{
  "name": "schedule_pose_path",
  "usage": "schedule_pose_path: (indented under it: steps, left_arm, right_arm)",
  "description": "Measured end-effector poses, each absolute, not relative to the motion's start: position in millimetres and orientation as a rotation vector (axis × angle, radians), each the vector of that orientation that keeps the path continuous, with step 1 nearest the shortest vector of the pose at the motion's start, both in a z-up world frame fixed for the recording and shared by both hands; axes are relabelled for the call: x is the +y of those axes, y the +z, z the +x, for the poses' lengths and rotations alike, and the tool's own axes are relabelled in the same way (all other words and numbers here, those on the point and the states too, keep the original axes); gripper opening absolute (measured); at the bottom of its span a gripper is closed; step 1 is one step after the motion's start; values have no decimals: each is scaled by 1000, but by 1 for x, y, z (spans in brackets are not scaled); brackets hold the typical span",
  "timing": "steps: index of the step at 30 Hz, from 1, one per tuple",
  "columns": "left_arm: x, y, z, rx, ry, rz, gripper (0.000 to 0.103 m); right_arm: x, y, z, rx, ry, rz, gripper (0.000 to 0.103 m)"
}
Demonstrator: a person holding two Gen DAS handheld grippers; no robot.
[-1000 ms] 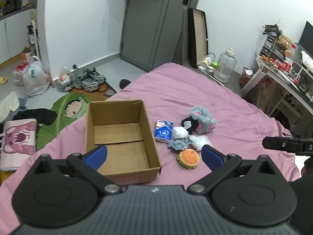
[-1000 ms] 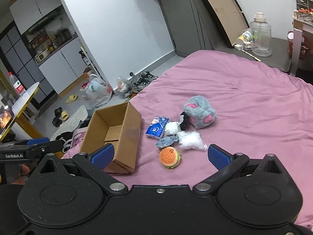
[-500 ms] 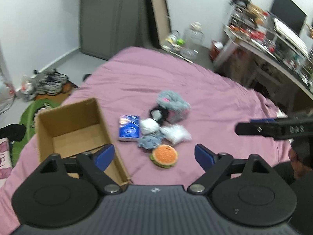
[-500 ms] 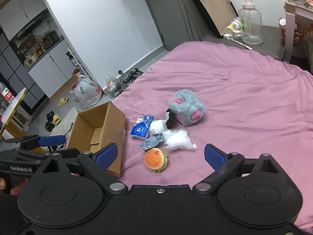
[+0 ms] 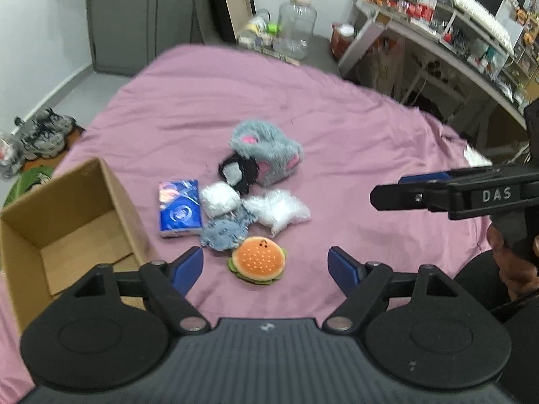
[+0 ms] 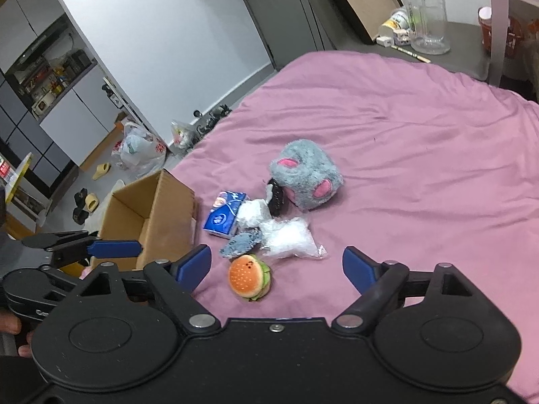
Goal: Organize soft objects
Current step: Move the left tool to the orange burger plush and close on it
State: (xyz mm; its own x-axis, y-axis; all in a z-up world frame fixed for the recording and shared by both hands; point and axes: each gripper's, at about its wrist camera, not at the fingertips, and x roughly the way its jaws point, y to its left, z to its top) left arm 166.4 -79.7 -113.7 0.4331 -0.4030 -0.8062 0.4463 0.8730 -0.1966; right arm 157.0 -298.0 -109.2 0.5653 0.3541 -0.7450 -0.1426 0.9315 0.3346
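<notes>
Presently, item one: burger plush (image 5: 257,262), round and flat, no long axis to speak of, lying on the pink bedspread (image 5: 353,128) as the member of the heap nearest both tools; taken as landmark for the rest. Beyond it, touching or nearly so: grey-blue scrap (image 5: 224,232), clear plastic bag (image 5: 278,212), white wad (image 5: 219,198), blue tissue pack (image 5: 180,212); farther still, grey furry plush (image 5: 266,151) with a black piece (image 5: 239,171) against it. Cardboard box (image 5: 67,232), open and seemingly empty, stands to the burger's left. Left gripper (image 5: 266,264): fingers spread but closing, burger lined up in the gap just ahead, pads not on it. Right gripper (image 6: 278,267): likewise spread and closing, nothing pinched, burger toward its left finger. Judgement: left hand is better centred; a straight descent suits.
</notes>
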Motion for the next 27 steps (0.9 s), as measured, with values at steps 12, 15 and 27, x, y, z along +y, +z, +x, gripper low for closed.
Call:
schedule_pose_path:
  steps: [12,15,27]
  left_arm:
    - [-124,-171,201,1141,-549,179,70]
    - [-129,-184,211,1171,-539,183,69]
    - [-141,-228,244,1304,-519,195,57]
  right_arm:
    - [-298,-151,192,1020,367,200,80]
    - [-301,-160,202,1047,387,212,79]
    - [-309,-196,248,1111,492,246,79]
